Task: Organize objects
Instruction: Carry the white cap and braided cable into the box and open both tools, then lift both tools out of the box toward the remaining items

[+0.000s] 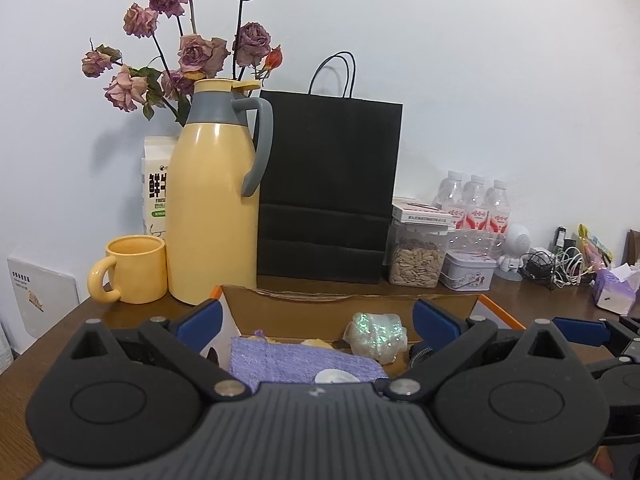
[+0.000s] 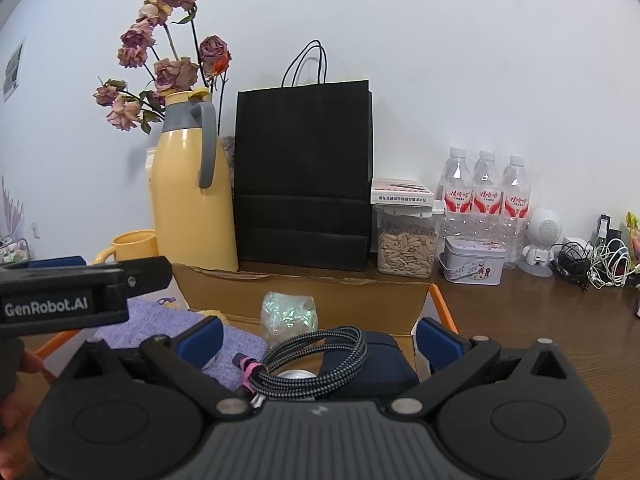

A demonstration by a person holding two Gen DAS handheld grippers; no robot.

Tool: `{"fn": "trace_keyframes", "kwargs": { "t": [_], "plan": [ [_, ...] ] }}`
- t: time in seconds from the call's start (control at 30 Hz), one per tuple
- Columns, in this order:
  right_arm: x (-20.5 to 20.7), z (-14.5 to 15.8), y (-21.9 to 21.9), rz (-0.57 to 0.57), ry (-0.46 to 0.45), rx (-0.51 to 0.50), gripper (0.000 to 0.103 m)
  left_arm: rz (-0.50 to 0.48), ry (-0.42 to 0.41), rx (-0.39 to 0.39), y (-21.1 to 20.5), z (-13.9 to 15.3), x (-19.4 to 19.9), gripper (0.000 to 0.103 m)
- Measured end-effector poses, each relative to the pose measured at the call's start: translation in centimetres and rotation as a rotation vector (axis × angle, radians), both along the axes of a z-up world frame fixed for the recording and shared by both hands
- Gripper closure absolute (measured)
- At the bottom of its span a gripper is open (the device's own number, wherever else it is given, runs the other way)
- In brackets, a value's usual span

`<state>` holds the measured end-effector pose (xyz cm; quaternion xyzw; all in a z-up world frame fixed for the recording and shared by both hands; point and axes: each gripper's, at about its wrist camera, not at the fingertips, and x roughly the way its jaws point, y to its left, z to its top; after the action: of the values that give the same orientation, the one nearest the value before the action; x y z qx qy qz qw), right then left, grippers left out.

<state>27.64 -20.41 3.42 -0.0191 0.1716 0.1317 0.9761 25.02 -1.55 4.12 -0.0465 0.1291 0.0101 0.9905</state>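
Two grippers: both hang over the near edge of one open cardboard box [image 2: 304,288], neither holding anything.
Task's thing: judged to be the coiled braided cable [image 2: 316,364], bound by a pink tie at its left end; nearest loose item to a tool.
Where it lies: inside the box, resting on a dark blue pouch [image 2: 384,364], at the near right of the box.
Long axis: the coil runs left to right, slightly rising toward the far right, so it lies across the line of the fingers.
Direction from tool: straight ahead of and just below the right gripper [image 2: 318,340], between its two blue pads.
Right gripper state: fingers spread wide apart, empty, one pad to each side of the cable.
Left gripper [image 1: 318,320] state: fingers likewise wide apart, empty; it sits to the left, over a lilac cloth [image 1: 296,364].
Nearer hand: the right one, by my reading; the left would have to cross the box.
Neighbours in box: an iridescent crinkled packet [image 2: 288,314] just beyond the cable; a small white round thing peeks through the coil, too hidden to name.
Next move, judged: a drop and close could pinch the coil across its short width; the wrist may need no turn.
Risk, judged: loops could spill from a shallow pinch.
Far side: yellow thermos jug [image 1: 212,208], yellow mug [image 1: 134,274], black paper bag [image 1: 328,184], seed jar [image 1: 416,256], all on the wooden table [image 2: 520,320] behind the box.
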Motion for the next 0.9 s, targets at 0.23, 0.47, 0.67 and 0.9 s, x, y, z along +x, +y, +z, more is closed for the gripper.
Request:
{"fn": "trace_keyframes", "kwargs": {
  "t": [0.23, 0.47, 0.67, 0.9],
  "plan": [
    [-1.9, 0.4, 0.0, 0.023, -0.007, -0.039, 0.000, -0.017, 0.013, -0.005, 0.4, 0.6, -1.8, 0.000],
    [-5.4, 1.1, -0.4, 0.051, -0.036, -0.068, 0.000, -0.035, 0.046, 0.017, 0.9, 0.5, -5.0, 0.000],
    [-8.3, 0.3, -1.0, 0.067, -0.014, -0.087, 0.000, -0.044, 0.095, 0.039, 1.5, -0.5, -7.5, 0.000],
    [-11.0, -1.4, -1.6, 0.069, 0.038, -0.101, 0.000, -0.052, 0.179, 0.049, 2.1, -2.3, -9.6, 0.000]
  ]
}}
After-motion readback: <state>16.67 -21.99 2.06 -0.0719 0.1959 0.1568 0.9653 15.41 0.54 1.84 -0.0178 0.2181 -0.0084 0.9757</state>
